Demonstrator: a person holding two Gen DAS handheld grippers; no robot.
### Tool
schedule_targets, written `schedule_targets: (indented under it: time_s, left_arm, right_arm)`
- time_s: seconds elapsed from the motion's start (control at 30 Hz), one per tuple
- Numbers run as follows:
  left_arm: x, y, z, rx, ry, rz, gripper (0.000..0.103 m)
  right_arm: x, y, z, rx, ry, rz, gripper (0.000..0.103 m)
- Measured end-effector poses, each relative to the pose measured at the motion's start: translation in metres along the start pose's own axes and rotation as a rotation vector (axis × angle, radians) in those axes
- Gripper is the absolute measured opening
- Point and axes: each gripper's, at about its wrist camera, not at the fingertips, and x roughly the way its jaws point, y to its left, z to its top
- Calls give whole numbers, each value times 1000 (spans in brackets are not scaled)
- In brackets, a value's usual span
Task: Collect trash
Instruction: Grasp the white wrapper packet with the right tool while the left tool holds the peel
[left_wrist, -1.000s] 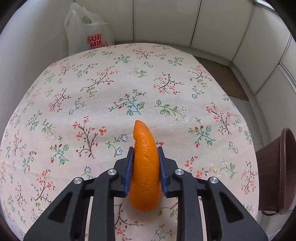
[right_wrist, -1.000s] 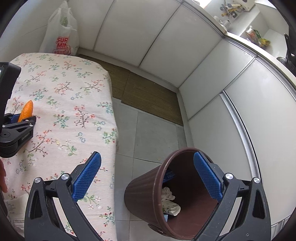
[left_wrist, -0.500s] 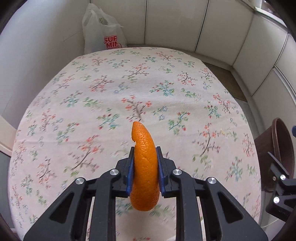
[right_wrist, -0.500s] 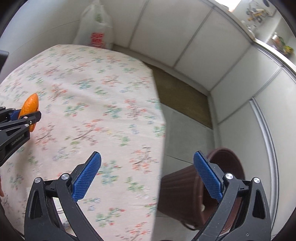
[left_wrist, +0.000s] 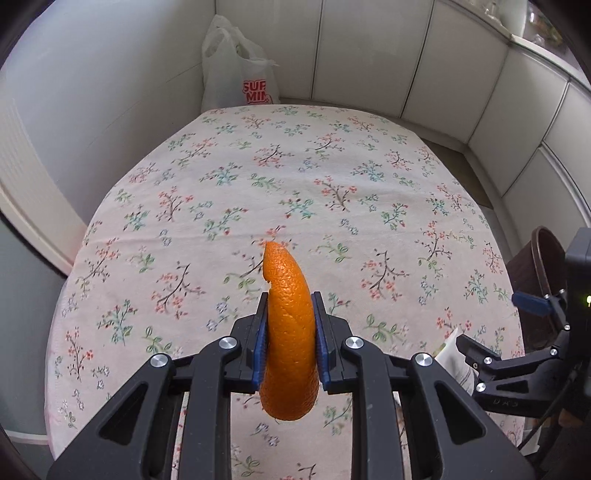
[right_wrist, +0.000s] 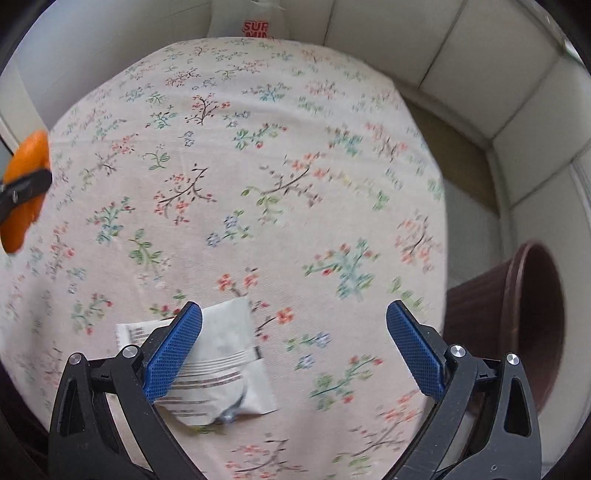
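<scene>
two grippers are over a counter (left_wrist: 229, 177) covered with a floral cloth. the left gripper (left_wrist: 289, 341) has its fingers clenched on a curved piece of orange peel (left_wrist: 290, 332), which stands upright between the blue pads, its pointed tip above them and its rounded end hanging below, clear of the cloth. from the right wrist view the same peel (right_wrist: 24, 184) shows at the far left edge, held above the cloth.

the right gripper (right_wrist: 293, 349) has its fingers spread wide with nothing between the pads; it points down at the near part of the counter. a crumpled white paper wrapper (right_wrist: 221, 365) with grey printed lines lies flat on the cloth, partly under the left finger of that gripper; whether the finger touches it cannot be told. in the left wrist view only a corner of the wrapper (left_wrist: 452, 354) shows beside the right gripper (left_wrist: 532, 314).

a brown ribbed bin (right_wrist: 532, 314) stands on the floor just off the counter's right edge, its mouth tilted toward the camera. a white plastic bag (left_wrist: 236, 70) with red lettering sits against the wall behind the counter's far end.
</scene>
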Motion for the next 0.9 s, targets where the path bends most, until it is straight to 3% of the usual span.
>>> schedule_targets:
  time_s: [0.13,0.23,0.3,0.47,0.6,0.7,0.9]
  left_arm:
    - [6,14,-10,-53,31,-44,22]
    - [6,16,-14,-64,33,-63,22]
    - [4,19,-16,-73,30,-74,22]
    - [0,28,-13,-115,18,-100,22]
    - [-1,29,-12,-122,16,-104,22]
    - [1,28,-14,-122,19,-103,22]
    - [4,26,-13,-122,22,-109,22]
  right_arm:
    - [4,3,-11,113,41,104,96]
    - [6,16,-21,125,40,90,96]
    - [11,26,-28,111,51,92,84]
    - [7,44,-35,83,20,123,68]
    - [1,48,-33,71,9,181,31]
    - [-2,52,-33,57,5,207,22]
    - [-14,50,-25,43,-40,217,19]
